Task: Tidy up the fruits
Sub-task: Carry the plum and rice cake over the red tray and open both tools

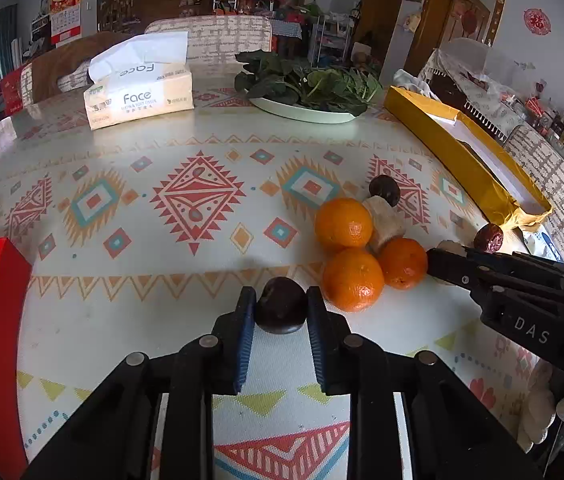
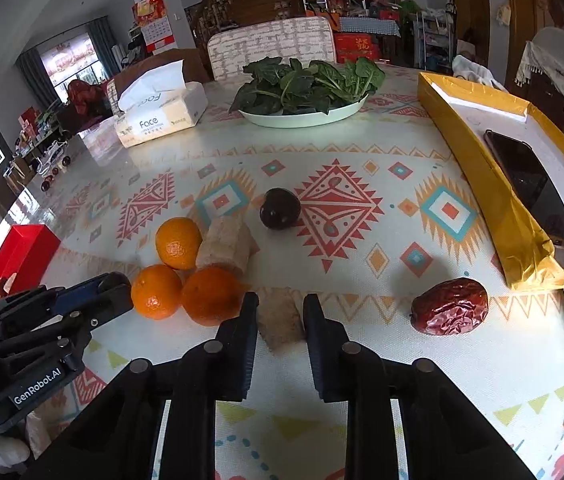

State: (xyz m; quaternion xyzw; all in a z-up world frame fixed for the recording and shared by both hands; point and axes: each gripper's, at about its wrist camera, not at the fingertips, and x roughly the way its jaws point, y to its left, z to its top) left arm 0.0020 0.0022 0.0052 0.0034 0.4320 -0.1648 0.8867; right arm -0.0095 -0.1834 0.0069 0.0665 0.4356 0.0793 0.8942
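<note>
Left gripper (image 1: 281,309) was clamped on a dark round fruit (image 1: 280,311), which sat on the patterned tablecloth (image 1: 185,312) just beside three oranges (image 1: 353,279), while the right gripper (image 2: 279,316) was closed on a pale beige chunk (image 2: 280,322) lying on the cloth near those same oranges. A second dark fruit (image 2: 279,208) and a larger beige piece (image 2: 225,249) lay farther up the table, and a wrinkled red date (image 2: 450,306) rested to the right, near the yellow box (image 2: 494,200) that held a phone (image 2: 530,188).
</note>
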